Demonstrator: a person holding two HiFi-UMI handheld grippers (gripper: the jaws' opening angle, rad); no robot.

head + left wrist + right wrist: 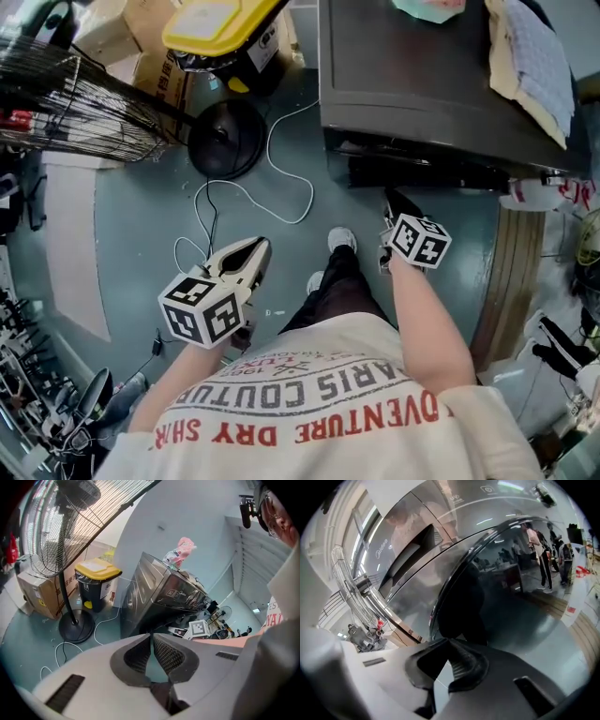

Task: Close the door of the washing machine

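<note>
Head view: right claw sits near the washing machine front, left claw well behind. Left gripper view — left claw closed, empty. Right gripper view — right claw closed, empty, door just ahead, nearer this hand.

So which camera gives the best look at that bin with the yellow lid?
The left gripper view: the bin stands whole there, beside the fan's base. The head view shows mostly its yellow lid from above. The right gripper view does not show it.
</note>
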